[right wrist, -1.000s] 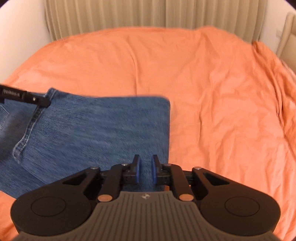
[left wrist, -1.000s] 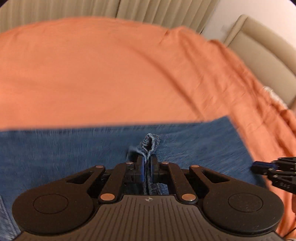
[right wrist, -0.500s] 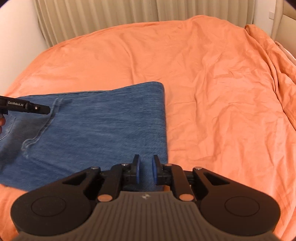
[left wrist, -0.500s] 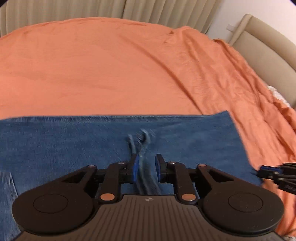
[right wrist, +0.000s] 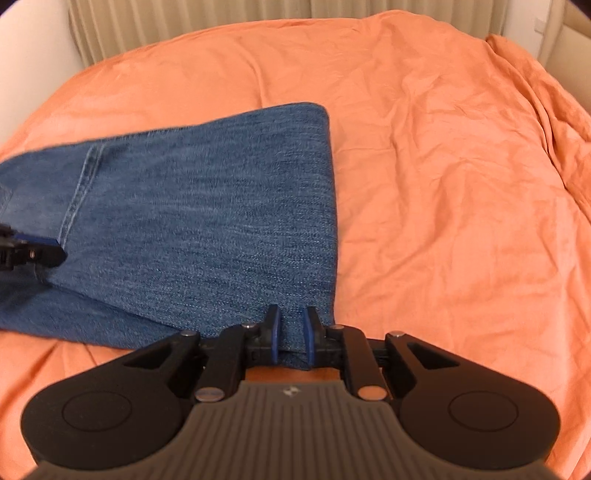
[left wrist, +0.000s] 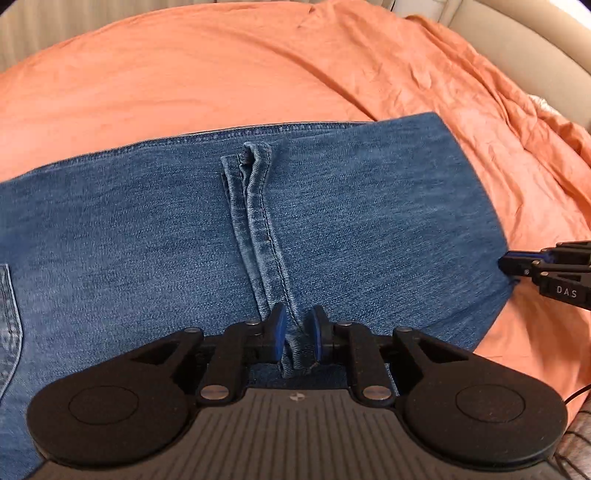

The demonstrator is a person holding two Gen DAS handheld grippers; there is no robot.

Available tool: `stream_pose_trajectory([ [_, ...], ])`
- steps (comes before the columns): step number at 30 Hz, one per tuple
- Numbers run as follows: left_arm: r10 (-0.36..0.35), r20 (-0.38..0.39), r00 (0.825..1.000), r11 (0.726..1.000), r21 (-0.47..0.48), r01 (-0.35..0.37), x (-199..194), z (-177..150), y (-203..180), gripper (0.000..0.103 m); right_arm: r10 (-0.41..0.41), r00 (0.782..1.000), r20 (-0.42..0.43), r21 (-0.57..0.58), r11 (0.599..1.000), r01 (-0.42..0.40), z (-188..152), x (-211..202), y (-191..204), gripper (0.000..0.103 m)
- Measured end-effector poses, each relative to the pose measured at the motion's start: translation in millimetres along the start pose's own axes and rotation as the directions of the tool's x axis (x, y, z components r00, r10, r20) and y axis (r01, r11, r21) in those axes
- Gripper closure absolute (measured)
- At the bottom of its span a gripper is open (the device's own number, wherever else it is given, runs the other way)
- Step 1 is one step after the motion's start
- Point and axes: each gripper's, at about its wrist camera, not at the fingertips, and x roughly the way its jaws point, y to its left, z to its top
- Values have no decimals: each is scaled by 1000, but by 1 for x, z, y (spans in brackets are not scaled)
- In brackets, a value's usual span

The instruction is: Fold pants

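Observation:
Blue denim pants (left wrist: 369,229) lie folded flat on an orange bedsheet (left wrist: 221,66). A hem edge (left wrist: 264,236) lies across the top layer and runs between the fingers of my left gripper (left wrist: 295,334), which is open around it. My right gripper (right wrist: 290,334) is open at the pants' near right corner (right wrist: 291,343), with denim between its fingers. The pants also show in the right wrist view (right wrist: 221,221). The right gripper's tip (left wrist: 517,264) shows at the right edge of the left wrist view. The left gripper's tip (right wrist: 44,253) shows at the left edge of the right wrist view.
The orange sheet (right wrist: 443,166) covers the whole bed. A beige headboard (left wrist: 535,51) is at the far right, and beige curtains (right wrist: 221,18) hang behind the bed. A white wall (right wrist: 26,66) is at the left.
My left gripper has opened and let go of the hem, which now lies flat on the pants. My right gripper has moved down to the pants' corner.

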Motion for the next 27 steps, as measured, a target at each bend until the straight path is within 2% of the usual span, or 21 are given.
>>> stream_pose_trajectory([
  [4,-15,7,1000,998,-54,15,-15,5,8,78,-34,999,-29,-40,999,33,10,0,6,93],
  [8,-35,68,997,994,-99,42,-53,-5,18,65,-67,998,-3,-116,991,66,20,-18,17,92],
  [10,-40,98,994,991,-125,52,-75,-12,28,60,-43,999,26,-147,988,46,25,-33,22,79],
  [13,-23,133,991,985,-167,46,-106,-21,51,56,-11,999,51,-206,978,21,34,-50,39,78],
  [15,2,166,986,975,-218,34,-126,-30,72,46,13,998,65,-261,965,4,39,-59,55,77],
  [17,44,200,979,960,-281,14,-144,-42,98,43,37,996,76,-316,949,-12,43,-64,73,74],
  [19,97,217,971,937,-350,-15,-159,-55,127,43,66,995,78,-367,930,-33,46,-65,90,70],
  [22,165,232,959,880,-473,-37,-179,-77,172,43,91,994,57,-412,909,-59,53,-58,114,70],
  [24,192,253,948,828,-561,-18,-194,-95,204,43,108,993,40,-429,900,-81,60,-52,128,70],
  [27,247,269,931,725,-688,7,-206,-123,244,42,124,992,23,-464,880,-99,67,-42,151,68],
])
